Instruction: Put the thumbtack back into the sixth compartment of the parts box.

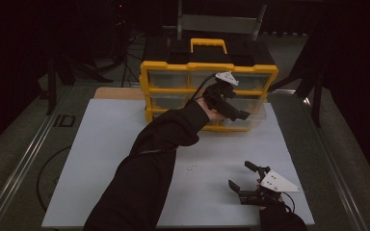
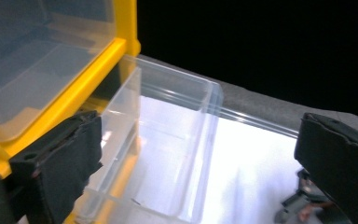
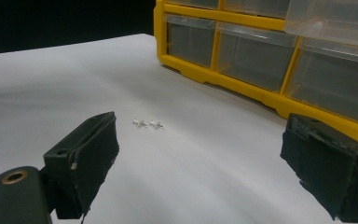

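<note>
Hovering at the pulled-out drawer (image 2: 168, 154) in the bottom right of the yellow organizer (image 1: 207, 67), the left tool (image 1: 238, 115) has its jaws spread wide, with the clear drawer lying between and beyond them and neither pad touching it. The drawer sticks out from its slot over the white counter (image 1: 106, 159), and it looks empty. The right tool (image 1: 245, 177) rests low near the front edge, jaws also apart and holding nothing, pointed toward two small white pins (image 3: 148, 124) that lie side by side on the counter, well short of the organizer. The likely job is to get those pins into the open drawer, and several things could spoil it. The pins are tiny and lie flat, so the wide black pads may close over them without catching, or flick one away across the smooth surface. Because they lie so close together, a grab at one may nudge the other. The drawer hangs far out of its slot and nothing is holding it, so a bump from the left sleeve or tool could tip it, pull it free or push it shut before anything goes in.
</note>
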Action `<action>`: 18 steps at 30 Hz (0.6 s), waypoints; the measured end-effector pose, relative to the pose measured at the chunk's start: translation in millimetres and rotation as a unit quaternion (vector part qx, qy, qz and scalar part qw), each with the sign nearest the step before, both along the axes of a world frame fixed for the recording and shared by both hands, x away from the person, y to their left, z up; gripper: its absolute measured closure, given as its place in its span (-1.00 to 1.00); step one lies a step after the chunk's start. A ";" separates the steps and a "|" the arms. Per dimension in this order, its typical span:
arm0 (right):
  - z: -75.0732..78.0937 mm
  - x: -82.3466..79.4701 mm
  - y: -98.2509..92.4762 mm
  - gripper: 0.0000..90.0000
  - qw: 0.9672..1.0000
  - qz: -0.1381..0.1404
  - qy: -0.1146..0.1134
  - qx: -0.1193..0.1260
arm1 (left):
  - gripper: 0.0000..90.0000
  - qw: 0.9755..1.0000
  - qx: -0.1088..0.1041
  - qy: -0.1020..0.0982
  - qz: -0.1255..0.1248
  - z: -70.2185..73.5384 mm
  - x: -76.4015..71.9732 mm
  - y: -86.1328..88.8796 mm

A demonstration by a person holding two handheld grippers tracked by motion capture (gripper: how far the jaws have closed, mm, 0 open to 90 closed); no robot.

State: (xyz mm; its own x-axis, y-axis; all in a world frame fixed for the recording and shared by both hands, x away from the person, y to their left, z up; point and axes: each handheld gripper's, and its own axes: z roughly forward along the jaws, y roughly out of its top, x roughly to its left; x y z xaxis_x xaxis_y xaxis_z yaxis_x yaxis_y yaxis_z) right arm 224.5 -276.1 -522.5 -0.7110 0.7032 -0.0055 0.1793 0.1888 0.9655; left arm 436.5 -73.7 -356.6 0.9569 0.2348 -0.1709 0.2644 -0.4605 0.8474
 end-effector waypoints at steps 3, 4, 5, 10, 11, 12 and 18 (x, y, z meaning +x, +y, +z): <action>0.3 -0.3 0.1 -0.77 1.000 0.000 -0.001 -0.001 | -1.00 1.000 -0.005 0.001 -0.004 0.1 -2.3 4.2; 0.3 -0.4 0.3 -0.77 1.000 0.000 -0.001 -0.001 | -1.00 1.000 -0.005 -0.001 -0.005 0.0 -5.4 8.2; 0.1 -0.1 0.4 -0.77 1.000 0.001 -0.002 -0.002 | -1.00 1.000 -0.005 -0.003 -0.005 -0.1 -6.8 10.4; -0.3 0.0 0.7 -0.77 1.000 0.001 -0.002 -0.003 | -1.00 1.000 -0.008 -0.004 -0.008 -2.3 -12.9 22.1; -0.2 0.1 0.8 -0.77 1.000 0.001 -0.002 -0.004 | -1.00 1.000 -0.007 -0.003 -0.008 -3.2 -13.8 24.1; -0.2 -0.1 0.9 -0.77 1.000 0.001 -0.002 -0.004 | -1.00 1.000 -0.005 -0.003 -0.008 -4.0 -14.6 26.0; -0.3 -0.2 1.6 -0.77 1.000 0.001 -0.001 -0.005 | -1.00 1.000 -0.004 -0.002 -0.010 -8.6 -21.0 37.1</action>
State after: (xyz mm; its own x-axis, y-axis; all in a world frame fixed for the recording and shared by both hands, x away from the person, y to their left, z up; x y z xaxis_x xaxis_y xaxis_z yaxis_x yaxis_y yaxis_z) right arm 224.4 -274.5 -522.8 -0.7128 0.7013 -0.0141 0.1768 0.1991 0.9639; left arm 415.6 -36.6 -365.2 0.9624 0.2136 -0.1678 0.2506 -0.4595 0.8521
